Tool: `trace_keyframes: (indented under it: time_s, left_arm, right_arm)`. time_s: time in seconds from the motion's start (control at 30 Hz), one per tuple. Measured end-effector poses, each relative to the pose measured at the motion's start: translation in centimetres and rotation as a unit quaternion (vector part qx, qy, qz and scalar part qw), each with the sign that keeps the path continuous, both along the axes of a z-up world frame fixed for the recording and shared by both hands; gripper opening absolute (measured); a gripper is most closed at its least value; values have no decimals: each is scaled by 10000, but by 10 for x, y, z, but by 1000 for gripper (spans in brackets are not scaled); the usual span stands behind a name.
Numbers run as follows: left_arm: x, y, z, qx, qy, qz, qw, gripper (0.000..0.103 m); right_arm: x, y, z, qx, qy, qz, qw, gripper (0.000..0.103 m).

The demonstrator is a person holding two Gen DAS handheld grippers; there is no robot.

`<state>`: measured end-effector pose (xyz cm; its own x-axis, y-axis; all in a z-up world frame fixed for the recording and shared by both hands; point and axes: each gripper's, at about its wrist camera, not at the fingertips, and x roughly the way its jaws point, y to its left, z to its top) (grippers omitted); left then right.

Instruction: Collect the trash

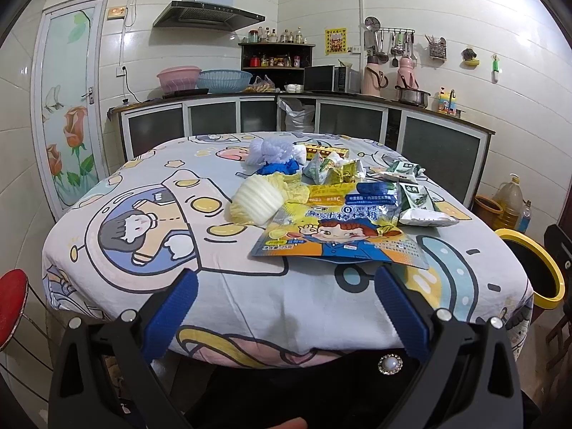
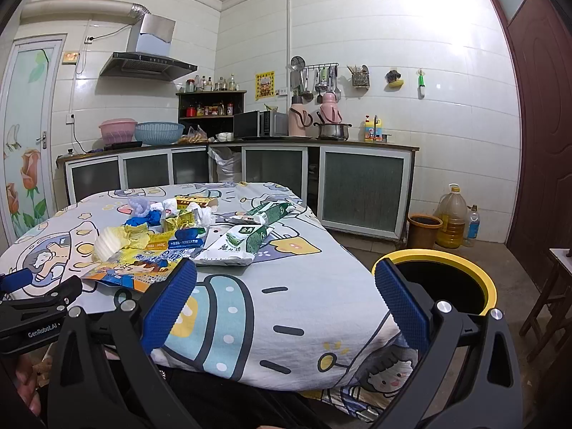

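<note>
A pile of trash lies on the table's cartoon-print cloth (image 1: 143, 186): a large orange-and-blue snack bag (image 1: 336, 239), a white ribbed cup liner (image 1: 255, 200), green-and-white packets (image 1: 418, 203), crumpled yellow wrappers (image 1: 339, 171) and blue and white foam nets (image 1: 275, 153). My left gripper (image 1: 286, 286) is open and empty at the near table edge, just short of the snack bag. My right gripper (image 2: 286, 279) is open and empty over the table's right corner (image 2: 286, 304). A black bin with a yellow rim (image 2: 443, 279) stands on the floor right of the table; it also shows in the left wrist view (image 1: 536, 264).
Kitchen counters (image 2: 250, 143) with basins, a microwave and a pot run along the back walls. An oil jug (image 2: 452, 218), a bottle and a brown bucket (image 2: 423, 228) stand on the floor at the right. A wooden stool (image 2: 550, 296) is at far right; a red stool (image 1: 10, 296) at left.
</note>
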<state>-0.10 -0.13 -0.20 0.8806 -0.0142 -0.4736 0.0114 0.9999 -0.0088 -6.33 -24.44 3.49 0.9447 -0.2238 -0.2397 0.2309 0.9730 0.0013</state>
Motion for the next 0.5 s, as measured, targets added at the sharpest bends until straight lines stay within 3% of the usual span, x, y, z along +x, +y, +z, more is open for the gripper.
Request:
trace_keyframes:
  time_s: [0.5]
  left_arm:
    - [2, 2, 0, -34, 38, 1, 10000, 96]
  right_arm:
    - [0, -1, 1, 8, -1, 3, 10000, 96]
